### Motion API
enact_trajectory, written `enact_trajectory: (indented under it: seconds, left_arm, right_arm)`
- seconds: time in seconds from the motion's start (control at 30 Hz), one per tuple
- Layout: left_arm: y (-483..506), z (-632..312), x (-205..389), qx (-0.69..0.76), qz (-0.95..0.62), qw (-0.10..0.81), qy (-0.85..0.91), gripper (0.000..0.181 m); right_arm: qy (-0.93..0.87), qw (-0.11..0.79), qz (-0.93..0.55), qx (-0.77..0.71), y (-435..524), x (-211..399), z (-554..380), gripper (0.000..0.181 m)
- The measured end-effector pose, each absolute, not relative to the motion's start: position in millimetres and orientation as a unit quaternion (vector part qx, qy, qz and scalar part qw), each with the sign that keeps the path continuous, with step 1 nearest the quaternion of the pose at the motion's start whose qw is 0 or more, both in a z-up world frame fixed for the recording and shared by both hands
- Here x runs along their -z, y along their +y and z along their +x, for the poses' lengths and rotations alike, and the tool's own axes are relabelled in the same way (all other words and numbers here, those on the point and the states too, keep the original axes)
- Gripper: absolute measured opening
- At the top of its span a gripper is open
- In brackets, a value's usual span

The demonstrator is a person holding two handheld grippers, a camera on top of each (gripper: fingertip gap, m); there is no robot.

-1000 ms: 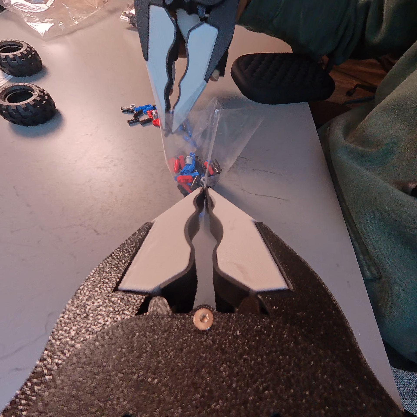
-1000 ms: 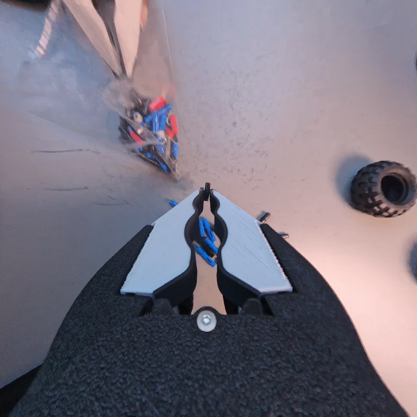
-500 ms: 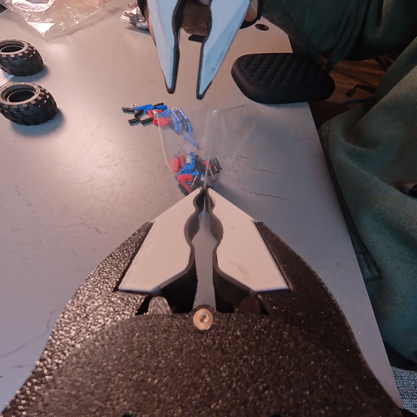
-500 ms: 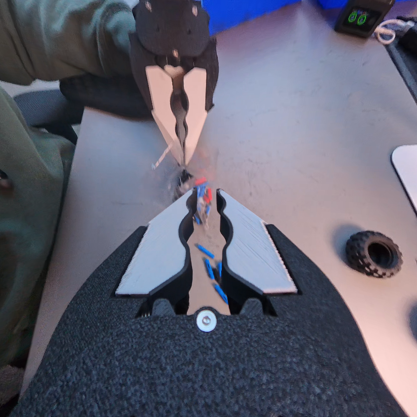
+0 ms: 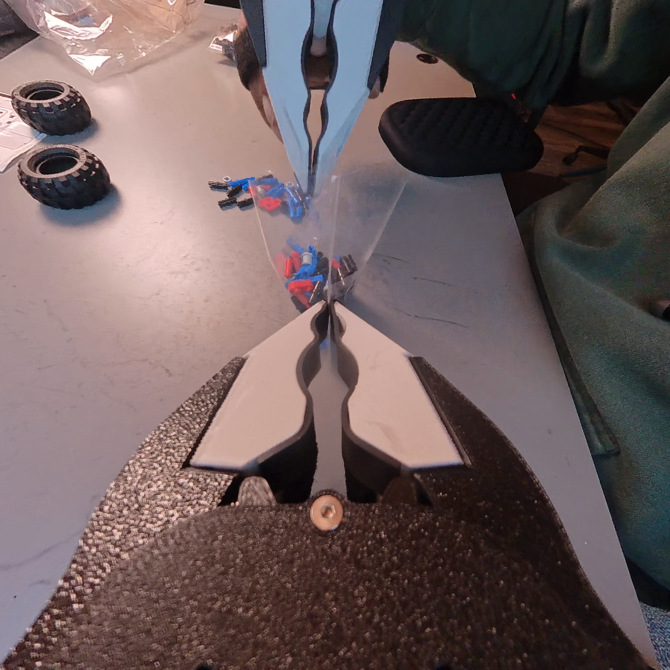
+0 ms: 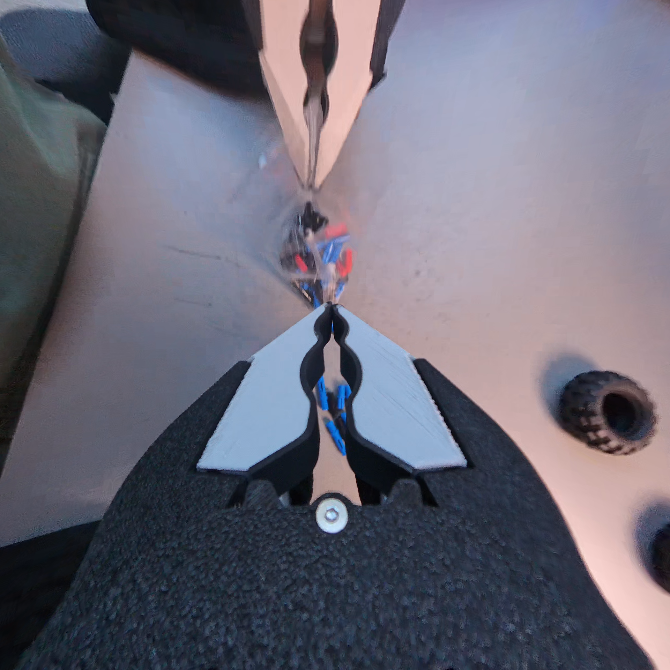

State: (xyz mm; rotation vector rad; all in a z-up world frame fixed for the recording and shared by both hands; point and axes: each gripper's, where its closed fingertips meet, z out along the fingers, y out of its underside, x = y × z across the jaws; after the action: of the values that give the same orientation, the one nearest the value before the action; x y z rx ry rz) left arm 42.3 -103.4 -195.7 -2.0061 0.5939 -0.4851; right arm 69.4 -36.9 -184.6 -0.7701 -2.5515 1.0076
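Pinching opposite ends of a clear bag [image 5: 328, 232] of small parts, both left gripper [image 5: 329, 304] and right gripper [image 5: 310, 181] were clenched. Loose pins [image 5: 239, 192] lay beside it, two black tyres [image 5: 63, 176] well apart on the grey table [image 5: 127, 308].

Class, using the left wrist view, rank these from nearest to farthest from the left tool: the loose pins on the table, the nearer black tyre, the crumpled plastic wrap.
1. Loose pins, ahead, slightly left.
2. Nearer black tyre, far left.
3. Crumpled plastic wrap, top left corner.

Left tool pinches the clear bag.
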Motion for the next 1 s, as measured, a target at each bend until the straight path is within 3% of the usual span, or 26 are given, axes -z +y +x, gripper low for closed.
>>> enact_trajectory:
  seconds: [0.13, 0.27, 0.37, 0.5, 0.8, 0.9, 1.0]
  left_arm:
    - [-103.8, 38.9, 195.7, 0.193, -0.823, 0.477, 0.242, 0.0]
    - [-106.0, 36.6, 198.7, 0.185, -0.827, 0.469, 0.247, 0.0]
    - [-106.7, 35.9, 199.1, 0.184, -0.828, 0.468, 0.248, 0.0]
    - [-107.3, 34.4, 199.0, 0.184, -0.829, 0.468, 0.246, 0.0]
    - [-107.3, 33.5, 198.8, 0.187, -0.828, 0.469, 0.244, 0.0]
    - [-107.8, 34.1, 198.9, 0.187, -0.827, 0.469, 0.246, 0.0]
    - [-108.3, 34.4, 198.8, 0.186, -0.827, 0.469, 0.247, 0.0]
  right_arm:
    - [-0.902, 0.176, -0.236, -0.317, -39.6, 167.8, 59.0, 0.0]
    - [-0.921, 0.135, -0.244, -0.27, -28.2, 210.7, 53.3, 0.019]
    - [-0.92, 0.1, -0.258, -0.277, -26.0, 234.4, 46.7, 0.018]
    - [-0.919, 0.072, -0.266, -0.281, -24.5, 240.1, 46.4, 0.003]
    - [-0.868, 0.147, -0.217, -0.421, -66.5, 123.2, 46.0, 0.003]
    - [-0.895, 0.153, -0.198, -0.369, -76.6, 134.7, 43.5, 0.004]
    - [-0.893, 0.148, -0.21, -0.369, -78.9, 140.6, 41.8, 0.019]
